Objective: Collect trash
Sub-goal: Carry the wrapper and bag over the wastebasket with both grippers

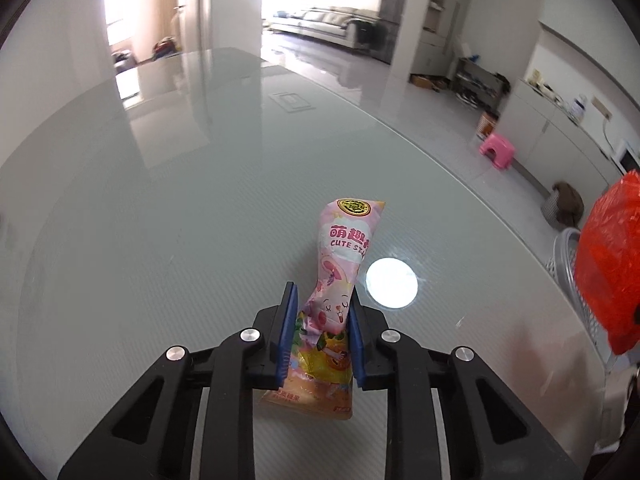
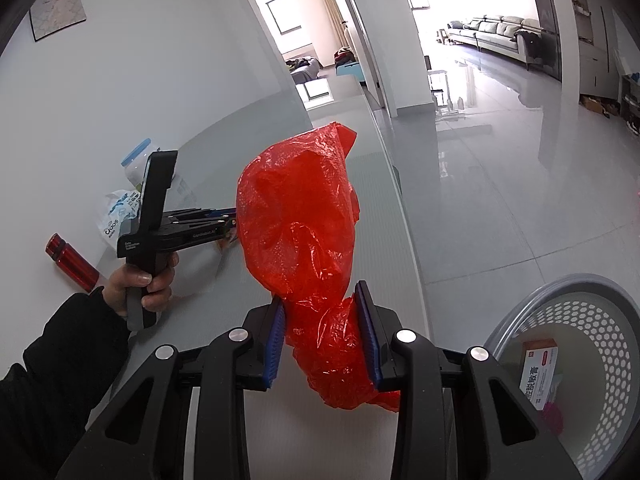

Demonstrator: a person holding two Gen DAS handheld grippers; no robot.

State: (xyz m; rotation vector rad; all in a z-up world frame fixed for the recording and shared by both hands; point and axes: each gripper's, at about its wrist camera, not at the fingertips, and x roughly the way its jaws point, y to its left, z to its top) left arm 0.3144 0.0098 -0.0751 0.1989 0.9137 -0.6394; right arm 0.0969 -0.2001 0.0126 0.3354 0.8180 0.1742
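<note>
**Both grippers loaded; basket lies off the right side**

Left side first. The left gripper [image 1: 322, 304] is closed narrowly on a pink, crinkled plastic snack wrapper printed with a cartoon rabbit [image 1: 344, 264]. The blue pads [image 1: 289, 332] pinch it at mid-length; its long axis runs straight ahead along the fingers, the top end standing up and forward, the lower end touching or just above the pale grey glossy table [image 1: 160, 220] (contact not resolvable). In the right wrist view the person's left hand [image 2: 140, 284] grips the handle of this tool over the tabletop, near a red metal cylinder bottle [image 2: 72, 258], a white-and-blue soft wipes pack [image 2: 116, 216] and a clear jar with a light-blue lid [image 2: 138, 160].

Moving right. The right gripper [image 2: 322, 312] is clamped on a crumpled, translucent red plastic bag [image 2: 300, 216]; the bulk billows above the pads, a tail hangs below. It is held near the table's right edge.

Far right. A grey perforated plastic waste basket [image 2: 592, 312] sits on the floor, beside and below the table edge, holding a white-and-orange cardboard box [image 2: 538, 372].

Judgement: the basket lies right of and below both grippers, and the right one is nearer. The bag likely drops first; the wrapper must cross the table rightward (the bag may block its path).
</note>
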